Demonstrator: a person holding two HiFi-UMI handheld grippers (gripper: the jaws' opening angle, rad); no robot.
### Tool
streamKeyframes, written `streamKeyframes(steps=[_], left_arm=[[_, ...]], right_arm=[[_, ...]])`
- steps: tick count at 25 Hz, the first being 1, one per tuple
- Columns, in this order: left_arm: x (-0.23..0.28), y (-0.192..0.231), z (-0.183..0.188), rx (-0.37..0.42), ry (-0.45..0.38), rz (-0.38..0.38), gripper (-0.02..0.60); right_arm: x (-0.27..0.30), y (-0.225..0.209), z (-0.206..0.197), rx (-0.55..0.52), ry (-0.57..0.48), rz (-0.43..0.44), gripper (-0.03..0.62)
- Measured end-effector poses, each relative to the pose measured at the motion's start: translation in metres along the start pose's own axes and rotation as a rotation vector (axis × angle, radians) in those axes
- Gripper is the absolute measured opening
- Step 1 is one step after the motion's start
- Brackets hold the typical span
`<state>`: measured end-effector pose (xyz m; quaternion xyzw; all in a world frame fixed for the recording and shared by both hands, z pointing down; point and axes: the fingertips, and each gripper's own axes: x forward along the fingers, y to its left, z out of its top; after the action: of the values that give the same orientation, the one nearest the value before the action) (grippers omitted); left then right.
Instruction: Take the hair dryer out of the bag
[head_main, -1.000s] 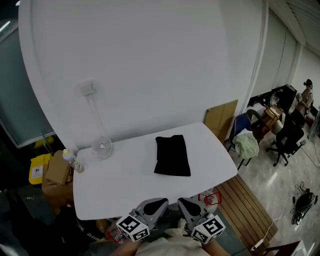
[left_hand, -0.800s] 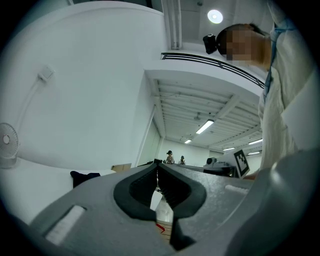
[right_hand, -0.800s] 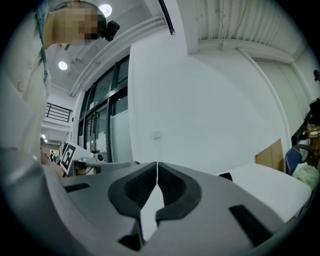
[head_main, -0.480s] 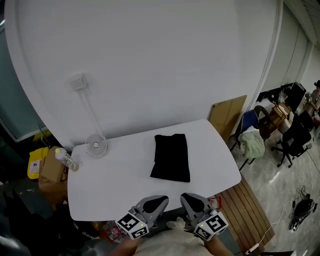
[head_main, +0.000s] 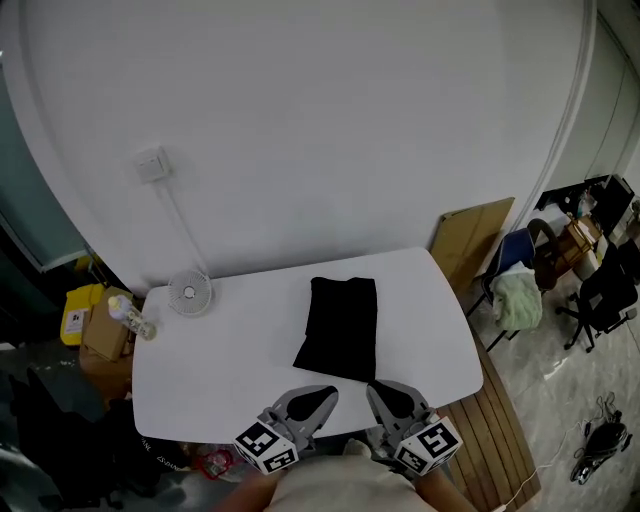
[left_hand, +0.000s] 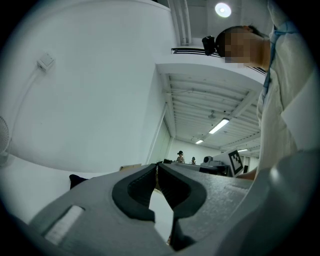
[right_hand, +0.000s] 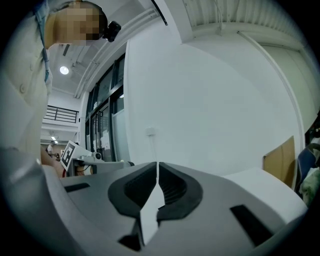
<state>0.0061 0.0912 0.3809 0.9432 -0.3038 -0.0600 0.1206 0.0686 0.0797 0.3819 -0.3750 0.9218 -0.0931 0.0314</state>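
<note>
Plainly, both tongs are shut and empty: the left gripper (left_hand: 156, 165) has its dark pads pressed together with nothing between them, and the right gripper (right_hand: 157, 164) shows the same, only a hairline seam between its pads. From the head view they sit side by side at the near edge of the white table (head_main: 220, 350), their tips just short of the bag (head_main: 340, 327) and not touching it. The black bag lies flat near the middle of the table, its long side running away from the person. The hair dryer itself cannot be seen in any view. A small fan (head_main: 189, 293) stands at the far left corner, with a bottle (head_main: 132, 320) lying just off the table's left end.
</note>
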Motion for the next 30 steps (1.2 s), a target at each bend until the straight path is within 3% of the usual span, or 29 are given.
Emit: streamKeyframes(steps=[11, 26, 30], left_arm=[[0.038, 0.017, -0.014, -0.01, 0.011, 0.083, 0.011], [0.034, 0.058, -0.062, -0.047, 0.131, 0.195, 0.012], [0.032, 0.07, -0.068, -0.056, 0.152, 0.196, 0.012]], right_arm=[[0.009, -0.039, -0.011, 0.0, 0.05, 0.097, 0.018], [0.022, -0.052, -0.046, 0.01, 0.125, 0.136, 0.025], [0.031, -0.053, -0.054, 0.009, 0.146, 0.131, 0.038]])
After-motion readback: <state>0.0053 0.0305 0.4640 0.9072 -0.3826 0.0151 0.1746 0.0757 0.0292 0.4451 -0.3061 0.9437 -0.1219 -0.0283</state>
